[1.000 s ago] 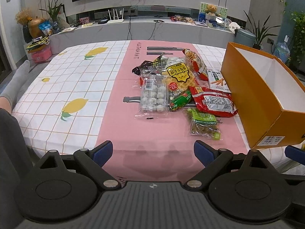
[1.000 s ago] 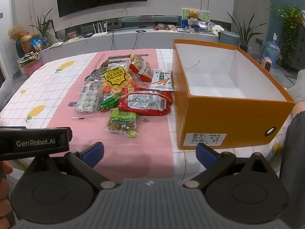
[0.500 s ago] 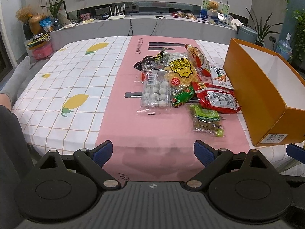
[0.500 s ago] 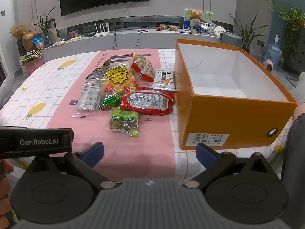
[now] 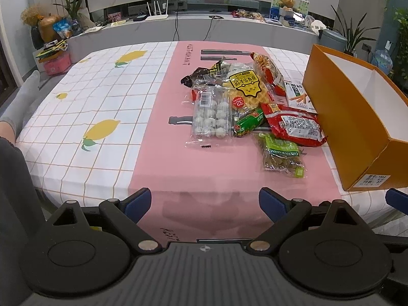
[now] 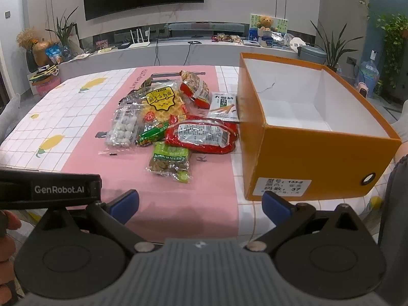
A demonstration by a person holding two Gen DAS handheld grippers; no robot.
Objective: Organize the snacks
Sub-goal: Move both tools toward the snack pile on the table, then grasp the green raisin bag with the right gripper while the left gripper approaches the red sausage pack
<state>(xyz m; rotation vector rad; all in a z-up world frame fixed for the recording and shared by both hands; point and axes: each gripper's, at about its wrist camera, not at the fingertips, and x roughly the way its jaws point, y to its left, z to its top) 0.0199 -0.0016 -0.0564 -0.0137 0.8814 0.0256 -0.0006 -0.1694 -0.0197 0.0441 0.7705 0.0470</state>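
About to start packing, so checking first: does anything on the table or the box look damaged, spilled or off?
Nothing is spilled. One oddity: the orange box has a thin crack-like line on its white inner wall. The snack packets lie in a loose overlapping heap beside it, all apparently sealed.

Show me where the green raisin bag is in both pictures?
Left wrist view: the green raisin bag lies right of center, nearest snack to the camera, just below the red packet.
Right wrist view: the bag lies left of center, below the same red packet.
Shared landmark: the orange box, to the bag's right in both.
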